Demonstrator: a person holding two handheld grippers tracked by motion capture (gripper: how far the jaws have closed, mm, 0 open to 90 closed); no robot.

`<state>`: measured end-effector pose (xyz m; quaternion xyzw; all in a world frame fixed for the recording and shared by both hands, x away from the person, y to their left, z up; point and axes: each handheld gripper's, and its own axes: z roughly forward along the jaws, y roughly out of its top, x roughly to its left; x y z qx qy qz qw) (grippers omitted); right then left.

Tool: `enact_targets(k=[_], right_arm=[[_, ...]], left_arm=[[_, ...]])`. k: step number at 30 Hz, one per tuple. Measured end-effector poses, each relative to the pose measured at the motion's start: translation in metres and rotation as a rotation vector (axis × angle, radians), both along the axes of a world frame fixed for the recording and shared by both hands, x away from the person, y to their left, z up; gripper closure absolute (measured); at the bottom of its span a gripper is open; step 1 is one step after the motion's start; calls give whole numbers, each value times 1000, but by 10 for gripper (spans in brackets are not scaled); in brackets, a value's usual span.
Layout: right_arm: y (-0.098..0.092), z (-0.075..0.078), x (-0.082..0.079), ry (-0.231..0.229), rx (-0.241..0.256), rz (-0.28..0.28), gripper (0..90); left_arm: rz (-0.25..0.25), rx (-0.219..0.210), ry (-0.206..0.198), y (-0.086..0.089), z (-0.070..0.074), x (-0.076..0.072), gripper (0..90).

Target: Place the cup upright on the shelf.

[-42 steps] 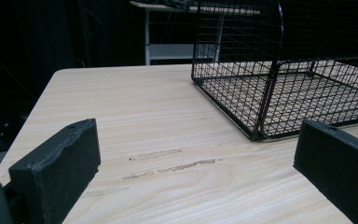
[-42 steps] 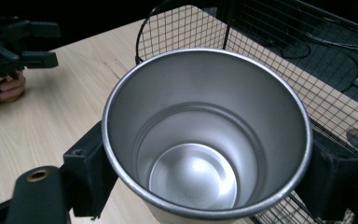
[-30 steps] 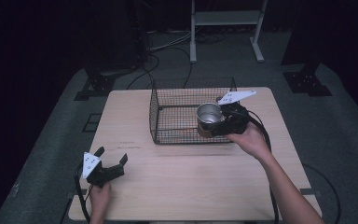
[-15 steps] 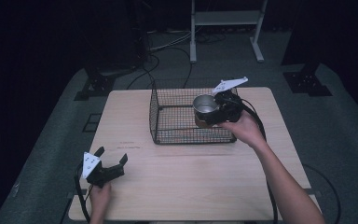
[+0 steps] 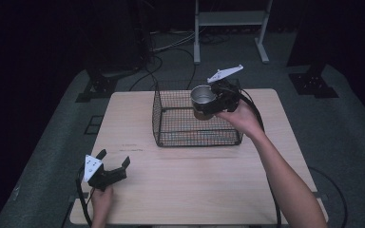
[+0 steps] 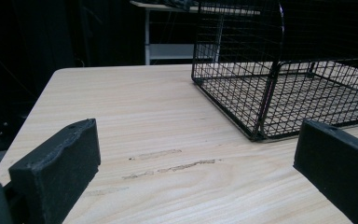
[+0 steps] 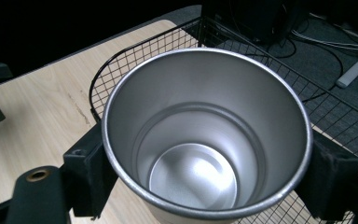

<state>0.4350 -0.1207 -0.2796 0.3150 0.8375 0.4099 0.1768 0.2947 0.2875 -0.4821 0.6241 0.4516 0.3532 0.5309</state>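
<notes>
A shiny steel cup (image 5: pixel 202 99) (image 7: pixel 205 135) hangs upright and empty above the right part of a black wire basket (image 5: pixel 171 126) (image 6: pixel 279 88) (image 7: pixel 121 65), lifted above its rim. My right gripper (image 5: pixel 208 102) (image 7: pixel 205 163) is shut on the cup, one jaw on each side of its wall. My left gripper (image 5: pixel 113 161) (image 6: pixel 191 182) rests low at the table's near left corner, open, with nothing between its jaws. It points toward the basket.
The light wooden table (image 5: pixel 195 185) (image 6: pixel 135 121) carries faint scuff marks (image 6: pixel 168 163) in front of the left gripper. Cables (image 5: pixel 171 45) and a white stand (image 5: pixel 228 21) lie on the dark floor beyond the table. Black stand feet (image 5: pixel 313 80) flank it.
The right gripper has raised the cup out of the basket and carried it a little further from me. The left gripper has stayed still.
</notes>
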Motion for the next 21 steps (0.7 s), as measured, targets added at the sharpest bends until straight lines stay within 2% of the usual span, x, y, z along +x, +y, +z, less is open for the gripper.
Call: enact_targets(k=[11, 21], right_arm=[[6, 2, 18, 14, 9, -16, 180], [16, -8, 36, 50, 3, -40, 180]], left_arm=[[-1, 0, 0, 0, 0, 0, 0], [0, -3, -3, -1, 0, 0, 0]])
